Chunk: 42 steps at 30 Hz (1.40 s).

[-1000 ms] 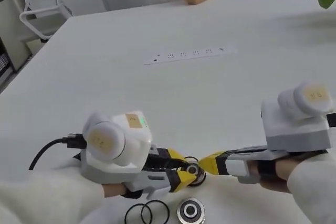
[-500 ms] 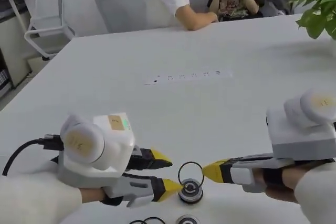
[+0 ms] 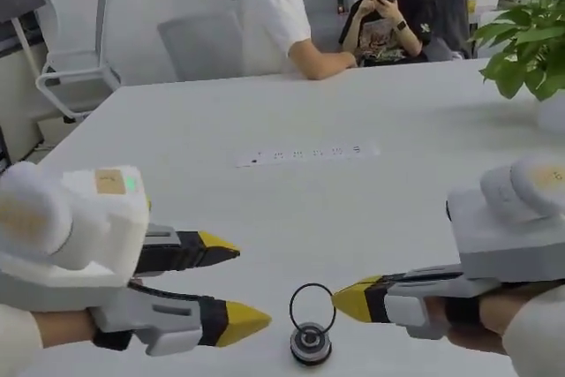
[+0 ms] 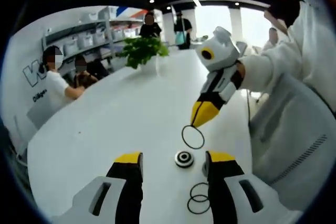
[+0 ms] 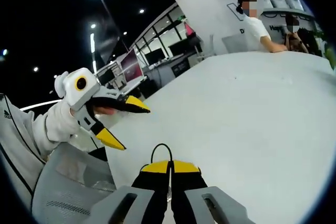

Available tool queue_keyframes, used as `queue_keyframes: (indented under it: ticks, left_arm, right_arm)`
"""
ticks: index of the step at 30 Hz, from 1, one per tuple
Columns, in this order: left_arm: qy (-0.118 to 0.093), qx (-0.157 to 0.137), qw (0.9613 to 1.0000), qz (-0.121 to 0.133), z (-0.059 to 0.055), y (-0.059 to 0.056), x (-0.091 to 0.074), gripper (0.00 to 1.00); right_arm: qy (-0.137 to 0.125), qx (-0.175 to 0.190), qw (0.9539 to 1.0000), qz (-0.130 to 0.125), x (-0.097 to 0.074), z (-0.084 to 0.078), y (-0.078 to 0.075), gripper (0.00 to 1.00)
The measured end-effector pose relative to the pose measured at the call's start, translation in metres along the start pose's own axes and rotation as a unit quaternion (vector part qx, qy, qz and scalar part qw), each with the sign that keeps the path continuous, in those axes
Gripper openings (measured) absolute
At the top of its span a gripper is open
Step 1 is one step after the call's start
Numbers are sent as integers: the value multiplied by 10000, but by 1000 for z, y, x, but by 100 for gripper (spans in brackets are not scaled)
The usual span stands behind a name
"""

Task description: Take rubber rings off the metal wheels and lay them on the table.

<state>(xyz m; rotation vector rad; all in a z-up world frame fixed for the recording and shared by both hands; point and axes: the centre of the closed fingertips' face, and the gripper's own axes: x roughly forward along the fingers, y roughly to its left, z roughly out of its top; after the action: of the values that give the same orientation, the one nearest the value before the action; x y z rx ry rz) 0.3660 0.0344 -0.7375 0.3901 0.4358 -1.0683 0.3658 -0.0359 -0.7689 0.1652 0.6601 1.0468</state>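
Right now my right gripper (image 3: 349,299) has its yellow-tipped jaws pressed together on a thin black rubber ring (image 3: 313,285), pinched at the ring's edge so that the loop hangs free off the tips. In the right gripper view those jaws (image 5: 170,167) meet with no gap, and the arc of the ring (image 5: 156,150) rises just past them.

The small round metal wheel (image 3: 311,343) sits flat on the white table (image 3: 353,192), just below the hanging ring; I cannot tell whether the two touch.

My left gripper (image 3: 238,289) hovers to the left of the wheel with its jaws spread wide and nothing between them. In the left gripper view the wheel (image 4: 184,159) lies ahead of those parted jaws, and the held ring (image 4: 182,136) sits just beyond it. Two more black rubber rings (image 4: 198,196) lie overlapping on the table near my left gripper's right-hand jaw.
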Motion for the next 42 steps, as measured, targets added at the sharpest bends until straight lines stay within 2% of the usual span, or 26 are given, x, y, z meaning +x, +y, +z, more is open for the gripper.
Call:
queue_keyframes:
  ticks: [6, 10, 15, 21, 28, 35, 42]
  left_arm:
    - [-51, 94, 9997, 208, 3, 5, -27, 53]
    - [-24, -18, 9993, 372, -7, 9, -41, 55]
    - [-54, -126, 9982, 579, -18, 14, -61, 63]
    - [-84, -273, 9958, 873, -32, 18, -83, 69]
    - [-68, -472, 9935, 1038, -51, 10, -101, 74]
    - [-22, -749, 9903, 1168, -74, -1, -111, 78]
    - [-24, -1006, 9853, 1378, -89, -8, -122, 79]
  right_arm:
    - [-15, -67, 10000, 23, -9, 4, 12, 0]
    - [-78, 46, 9999, 110, -13, 8, 20, 0]
    - [-114, 17, 9999, 121, -17, 13, 27, 0]
    - [6, -93, 9999, 141, -19, 11, 38, 0]
    - [42, -300, 9993, 202, -19, 20, 51, 0]
    - [78, -453, 9983, 355, -12, 29, 65, 0]
    - [173, -613, 9966, 519, -2, 32, 74, 0]
